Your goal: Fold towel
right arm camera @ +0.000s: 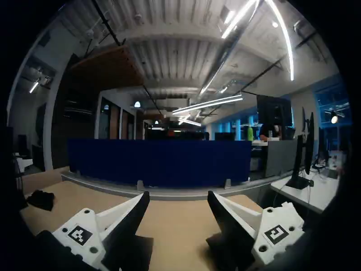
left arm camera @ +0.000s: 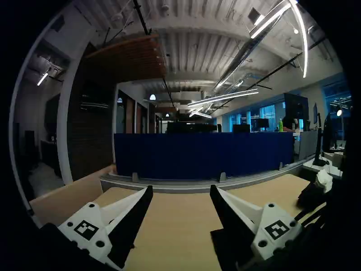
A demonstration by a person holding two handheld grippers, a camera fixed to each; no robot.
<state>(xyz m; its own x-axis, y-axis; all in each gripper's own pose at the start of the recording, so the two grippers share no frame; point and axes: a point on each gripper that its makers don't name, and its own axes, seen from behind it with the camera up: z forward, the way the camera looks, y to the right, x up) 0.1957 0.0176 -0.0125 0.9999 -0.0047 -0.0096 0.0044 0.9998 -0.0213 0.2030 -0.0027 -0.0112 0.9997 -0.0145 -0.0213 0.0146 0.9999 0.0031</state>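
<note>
1. Two grippers, two fingers apiece: left gripper (left arm camera: 180,189) spread wide, gripping nothing; right gripper (right arm camera: 178,195) equally wide, likewise gripping nothing.
2. Both held level and low over one wooden table (left arm camera: 180,230), aimed toward 12 o'clock at one blue partition (left arm camera: 203,156) along the far edge.
3. Right gripper view, 9 o'clock: one dark lump (right arm camera: 40,199), crumpled, lying on the table well apart from the fingers; cannot tell whether towel.
4. Left gripper view, 3 o'clock: one dark heap (left arm camera: 311,197) with one white object (left arm camera: 324,179) on top.
</note>
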